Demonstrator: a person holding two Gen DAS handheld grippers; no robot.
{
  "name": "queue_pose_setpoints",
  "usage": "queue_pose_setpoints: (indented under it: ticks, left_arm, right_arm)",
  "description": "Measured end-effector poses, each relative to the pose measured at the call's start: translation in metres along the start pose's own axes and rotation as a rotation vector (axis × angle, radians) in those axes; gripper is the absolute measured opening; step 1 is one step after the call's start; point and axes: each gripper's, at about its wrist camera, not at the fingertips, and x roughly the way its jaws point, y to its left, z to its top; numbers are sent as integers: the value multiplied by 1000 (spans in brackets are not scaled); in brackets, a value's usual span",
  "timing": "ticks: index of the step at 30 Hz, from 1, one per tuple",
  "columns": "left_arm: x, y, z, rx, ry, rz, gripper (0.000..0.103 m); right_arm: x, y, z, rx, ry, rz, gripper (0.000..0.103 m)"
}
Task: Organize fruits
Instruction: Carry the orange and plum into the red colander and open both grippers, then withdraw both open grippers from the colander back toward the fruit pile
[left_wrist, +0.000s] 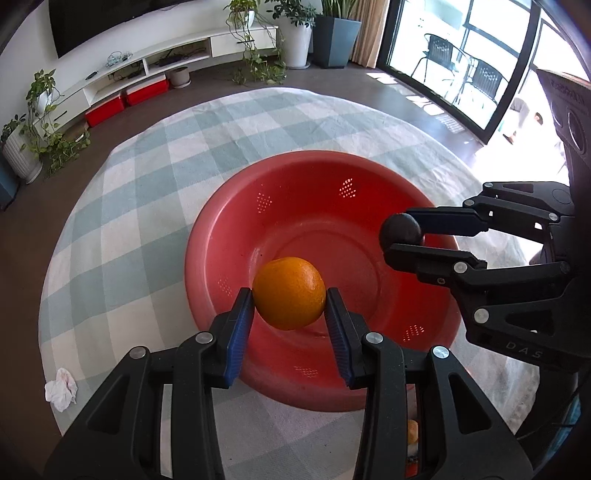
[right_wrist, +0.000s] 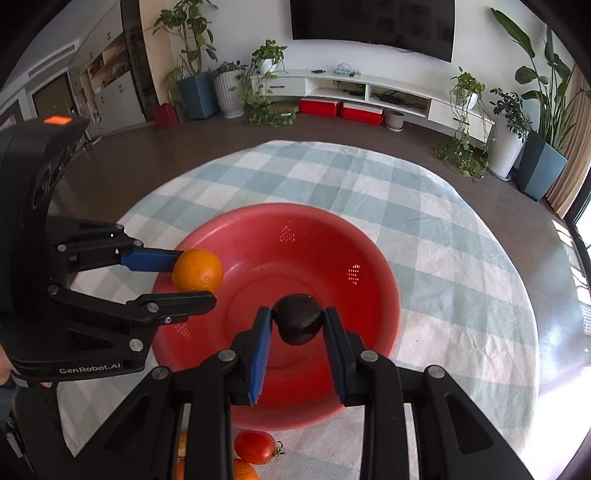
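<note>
A red perforated bowl (left_wrist: 236, 229) sits on the checked cloth; it also shows in the right wrist view (right_wrist: 332, 236). My left gripper (left_wrist: 289, 295) is shut on an orange (left_wrist: 289, 293) and holds it above the bowl's left side; the orange shows in the right wrist view (right_wrist: 197, 270) too, held by the left gripper (right_wrist: 194, 273). My right gripper (right_wrist: 297, 319) is shut on a dark round fruit (right_wrist: 298, 319) above the bowl; in the left wrist view that gripper (left_wrist: 404, 234) holds the dark fruit (left_wrist: 400, 230) over the right rim.
A tomato (right_wrist: 255, 446) and other orange fruit (right_wrist: 243, 470) lie on the cloth (right_wrist: 424, 229) in front of the bowl. A crumpled white tissue (left_wrist: 61, 389) lies at the cloth's left edge. A TV cabinet and potted plants stand beyond.
</note>
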Motion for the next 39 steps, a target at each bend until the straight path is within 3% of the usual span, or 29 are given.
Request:
queue_pose_setpoints:
  ticks: [8, 14, 25, 32, 36, 39]
  left_arm:
    - [35, -3, 4, 46, 57, 7, 37]
    - [41, -7, 5, 66, 58, 20, 38]
    - [34, -7, 3, 71, 34, 24, 49]
    - [-1, 0, -6, 12, -58, 16, 66]
    - [-40, 1, -22, -14, -142, -3, 76]
    - [-69, -1, -43, -34, -203, -30, 85]
  right_arm:
    - [31, -7, -3, -17, 59, -12, 31]
    - [39, -3, -3, -52, 57, -44, 32]
    - [38, -2, -3, -75, 44, -81, 33]
    - [25, -5, -4, -49, 10, -83, 56]
    - [-1, -1, -11, -51, -38, -91, 58]
    - [-35, -3, -23, -22, -115, -79, 65]
